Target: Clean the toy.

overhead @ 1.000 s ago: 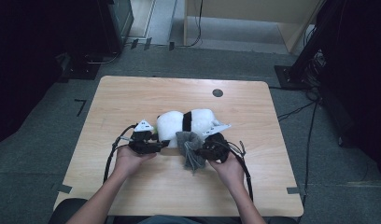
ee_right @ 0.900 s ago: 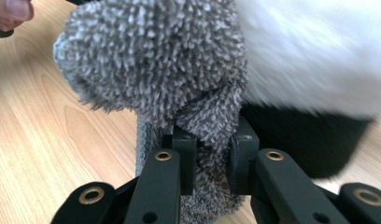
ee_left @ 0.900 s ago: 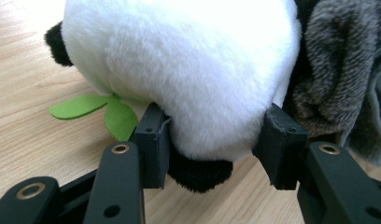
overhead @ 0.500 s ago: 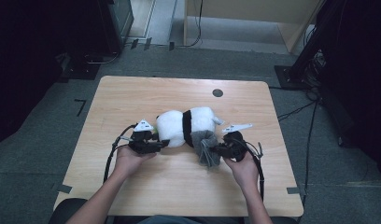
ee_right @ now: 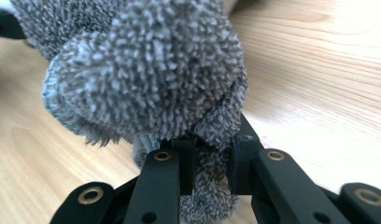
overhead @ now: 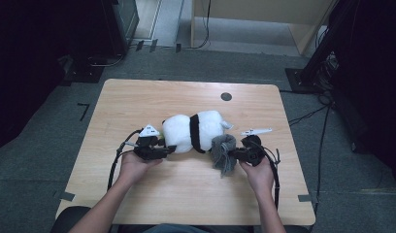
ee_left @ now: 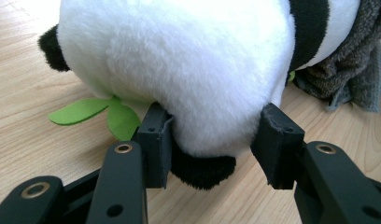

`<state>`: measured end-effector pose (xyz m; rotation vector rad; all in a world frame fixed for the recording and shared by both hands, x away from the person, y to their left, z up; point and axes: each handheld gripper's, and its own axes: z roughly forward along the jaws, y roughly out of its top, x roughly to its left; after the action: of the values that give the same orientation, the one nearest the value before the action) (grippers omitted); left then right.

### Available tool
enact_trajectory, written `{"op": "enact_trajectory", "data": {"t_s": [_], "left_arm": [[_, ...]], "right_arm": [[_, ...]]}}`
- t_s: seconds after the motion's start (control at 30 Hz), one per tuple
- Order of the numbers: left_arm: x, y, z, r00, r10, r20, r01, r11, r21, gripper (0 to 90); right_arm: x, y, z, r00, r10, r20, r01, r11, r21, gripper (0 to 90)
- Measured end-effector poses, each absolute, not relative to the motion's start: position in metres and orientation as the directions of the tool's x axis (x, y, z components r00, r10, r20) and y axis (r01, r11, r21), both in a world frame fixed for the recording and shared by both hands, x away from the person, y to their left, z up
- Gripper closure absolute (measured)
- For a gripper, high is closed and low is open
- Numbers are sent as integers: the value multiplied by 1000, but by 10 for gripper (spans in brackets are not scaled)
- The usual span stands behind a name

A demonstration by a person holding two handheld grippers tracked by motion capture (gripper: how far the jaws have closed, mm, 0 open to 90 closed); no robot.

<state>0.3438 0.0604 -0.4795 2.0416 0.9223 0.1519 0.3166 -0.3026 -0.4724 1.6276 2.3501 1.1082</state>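
I am sitting at the wooden table [overhead: 138, 107] with a gripper in each hand, and both are working at the stuffed panda [overhead: 193, 131] lying on its side near the middle of the tabletop.

Starting at the left, my left hand [overhead: 133, 167] is holding the left gripper [overhead: 164, 151] against the white end of the toy. In the left gripper view its jaws are standing well apart, one on each side of the white plush, with the pads [ee_left: 156, 147] pressing into the fur while a black patch of the toy is poking out between them just above the table. I am gripping the panda's rounded end, though the jaws are spread wide around it. A green felt leaf [ee_left: 93, 112] is lying flat on the wood just beside the toy, on the left of that view.

Moving across, the panda's black band [overhead: 195, 133] is running around its body between the two white parts.

Further right, a grey towel [overhead: 222, 153] is bunching up against the toy's near right side, touching it. My right hand [overhead: 259, 174] is holding the right gripper [overhead: 233, 154] at that cloth. In the right gripper view its jaws are standing close together, pinching a fold of the fuzzy grey fabric, and the rest of the towel is bulging above them, lifted slightly off the wood.
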Motion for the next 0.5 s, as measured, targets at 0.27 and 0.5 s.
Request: {"op": "enact_trajectory", "data": {"t_s": [0.27, 0.5], "left_arm": [[345, 62, -480, 718, 660, -221, 554, -351, 755, 524], [345, 63, -480, 707, 665, -241, 567, -329, 756, 525]], "right_arm": [[317, -322, -469, -358, 882, 306, 790, 112, 603, 773], [300, -319, -422, -418, 854, 310, 718, 101, 689, 780]]}}
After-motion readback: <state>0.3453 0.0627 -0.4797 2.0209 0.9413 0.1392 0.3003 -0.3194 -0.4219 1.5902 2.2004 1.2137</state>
